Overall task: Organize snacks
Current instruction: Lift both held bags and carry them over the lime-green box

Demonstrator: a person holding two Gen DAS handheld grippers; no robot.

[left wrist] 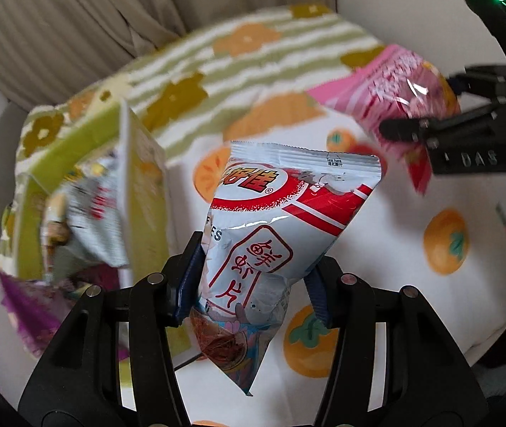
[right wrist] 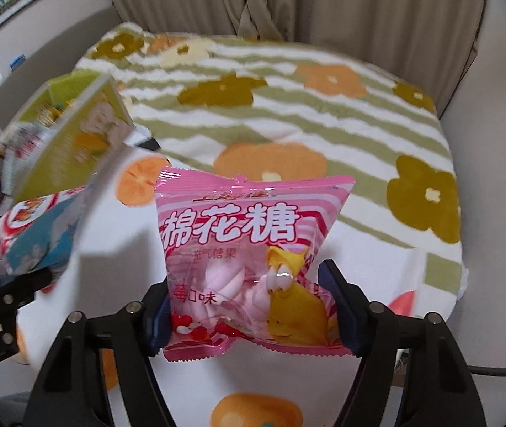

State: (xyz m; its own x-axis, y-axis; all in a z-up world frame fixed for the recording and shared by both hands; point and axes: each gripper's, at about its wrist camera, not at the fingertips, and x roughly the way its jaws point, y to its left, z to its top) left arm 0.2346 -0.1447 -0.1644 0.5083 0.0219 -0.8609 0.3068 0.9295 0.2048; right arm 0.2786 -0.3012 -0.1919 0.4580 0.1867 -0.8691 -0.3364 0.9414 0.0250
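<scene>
A white and red prawn-cracker bag (left wrist: 288, 195) hangs above the bed, and my left gripper (left wrist: 256, 267) is shut on its lower part. The pads of my right gripper (right wrist: 245, 281) squeeze the lower sides of a pink marshmallow bag (right wrist: 245, 235), which is also lifted off the cover. In the left wrist view the pink bag (left wrist: 395, 78) and the right gripper (left wrist: 413, 128) are at the upper right. In the right wrist view the white bag (right wrist: 36, 235) shows at the left edge.
A green cardboard box (right wrist: 75, 142) with several snack packets inside stands to the left, and a purple packet (left wrist: 28, 313) lies beside it. A white cover with orange fruit prints (left wrist: 445, 242) meets a green-striped flower blanket (right wrist: 288, 106). Curtains hang behind.
</scene>
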